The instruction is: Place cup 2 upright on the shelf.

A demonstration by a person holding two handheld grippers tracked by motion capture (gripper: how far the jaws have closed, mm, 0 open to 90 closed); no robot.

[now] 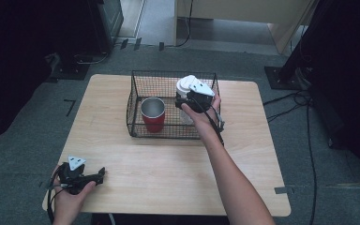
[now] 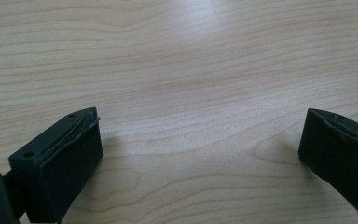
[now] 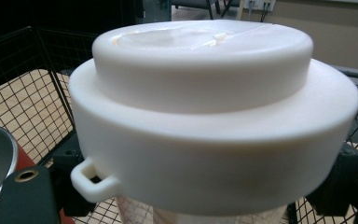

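Right gripper (image 1: 191, 101) clamps the white-lidded bottle (image 1: 186, 89), holding it in the wire basket (image 1: 138, 129) at 3 o'clock of the red cup (image 1: 153, 115) (already inside). Release looks pending. Left gripper (image 1: 98, 176) idles open on the table (image 1: 168, 164).

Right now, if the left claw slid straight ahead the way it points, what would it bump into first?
Probably nothing soon. The left claw lies low with its jaws open, pointing right across the bare wooden table. The wire basket sits farther back, seemingly off that line, though depth is hard to judge.
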